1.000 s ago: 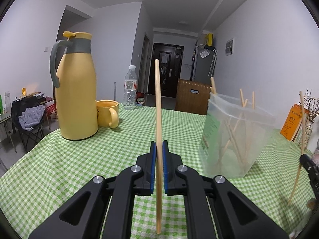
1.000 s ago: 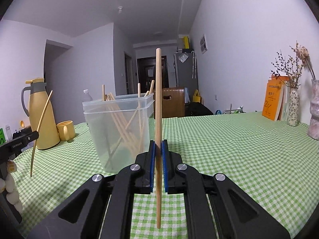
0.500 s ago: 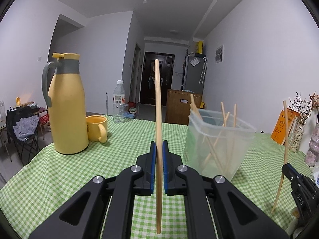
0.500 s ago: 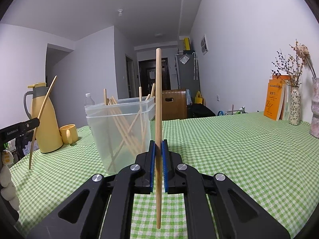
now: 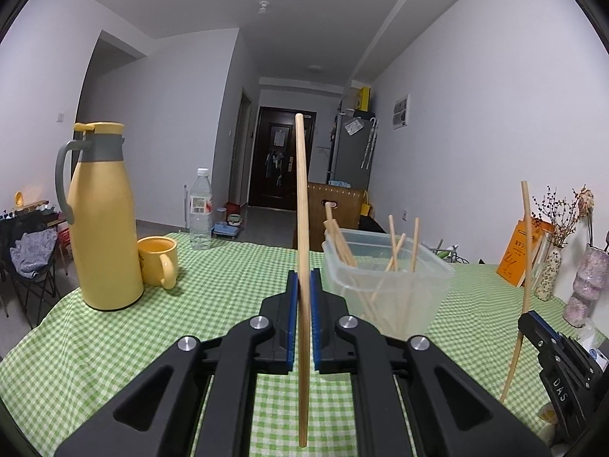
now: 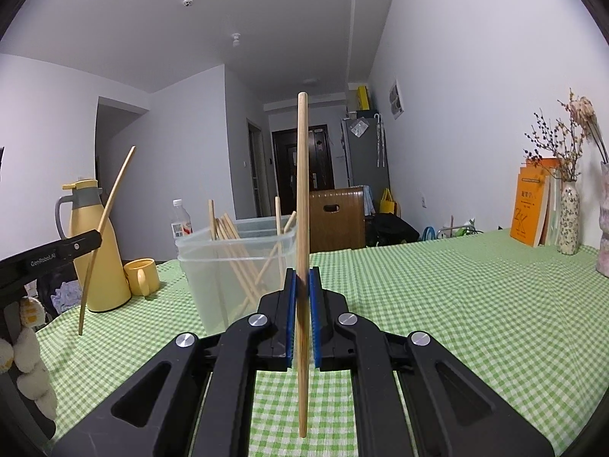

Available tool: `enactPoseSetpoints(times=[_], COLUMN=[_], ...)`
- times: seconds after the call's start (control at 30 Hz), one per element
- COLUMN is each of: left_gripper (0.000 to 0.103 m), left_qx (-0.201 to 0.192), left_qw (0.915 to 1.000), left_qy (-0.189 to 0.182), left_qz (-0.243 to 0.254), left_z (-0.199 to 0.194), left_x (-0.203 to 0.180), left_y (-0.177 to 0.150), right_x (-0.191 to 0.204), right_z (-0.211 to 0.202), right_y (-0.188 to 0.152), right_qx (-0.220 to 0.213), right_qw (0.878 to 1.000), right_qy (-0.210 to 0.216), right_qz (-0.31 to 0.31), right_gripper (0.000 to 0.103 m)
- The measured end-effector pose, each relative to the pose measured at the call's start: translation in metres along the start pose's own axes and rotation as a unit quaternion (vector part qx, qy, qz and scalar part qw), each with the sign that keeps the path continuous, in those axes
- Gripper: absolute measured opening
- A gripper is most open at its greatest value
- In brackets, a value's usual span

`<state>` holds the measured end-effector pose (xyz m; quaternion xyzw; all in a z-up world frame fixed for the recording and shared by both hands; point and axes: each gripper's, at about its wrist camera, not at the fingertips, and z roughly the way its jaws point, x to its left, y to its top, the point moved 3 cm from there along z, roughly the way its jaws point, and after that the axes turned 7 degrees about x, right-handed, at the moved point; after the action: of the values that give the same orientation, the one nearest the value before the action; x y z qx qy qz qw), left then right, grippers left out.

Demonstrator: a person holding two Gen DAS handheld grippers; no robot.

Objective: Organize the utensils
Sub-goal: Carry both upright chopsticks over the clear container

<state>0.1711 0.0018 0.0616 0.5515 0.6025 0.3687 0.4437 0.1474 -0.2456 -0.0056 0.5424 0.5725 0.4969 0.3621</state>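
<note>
- Left wrist view: my left gripper [image 5: 303, 320] is clenched on an upright chopstick [image 5: 302, 228]. The clear container [image 5: 384, 285] of chopsticks, close and large a second ago, now sits lower and farther ahead-right, so I have raised for the drop. A yellow thermos [image 5: 102, 221] and mug [image 5: 156, 261] stand well left.
- Right wrist view: my right gripper [image 6: 303, 320] grips a second chopstick [image 6: 302, 209]; the container [image 6: 232, 266] has receded, left of centre. Nothing blocks it.

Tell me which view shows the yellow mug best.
Left wrist view: the yellow mug shows whole, handle facing the camera, beside the yellow jug. In the right wrist view the mug is smaller, far left, partly behind the jug.
</note>
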Motion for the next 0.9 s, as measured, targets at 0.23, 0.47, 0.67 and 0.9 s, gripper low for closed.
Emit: enactPoseSetpoints(times=[0.23, 0.47, 0.67, 0.9], left_gripper=[0.004, 0.004, 0.004, 0.004], left_qx=[-0.012, -0.026, -0.039, -0.048], left_qw=[0.9999, 0.9996, 0.9991, 0.9984], left_qy=[-0.010, -0.011, -0.017, -0.030], left_qz=[0.006, 0.008, 0.002, -0.003], left_z=[-0.006, -0.008, -0.006, 0.004], left_x=[-0.009, -0.018, -0.024, -0.034], left_y=[0.009, 0.022, 0.034, 0.053], right_x=[0.004, 0.004, 0.011, 0.020], right_z=[-0.005, -0.006, 0.003, 0.014], right_y=[0.013, 0.031, 0.050, 0.070], right_qx=[-0.012, -0.026, -0.039, -0.051], right_qw=[1.000, 0.999, 0.998, 0.996], right_qy=[0.007, 0.020, 0.040, 0.057], right_qz=[-0.015, -0.022, -0.030, -0.041], right_gripper=[0.007, 0.007, 0.007, 0.007])
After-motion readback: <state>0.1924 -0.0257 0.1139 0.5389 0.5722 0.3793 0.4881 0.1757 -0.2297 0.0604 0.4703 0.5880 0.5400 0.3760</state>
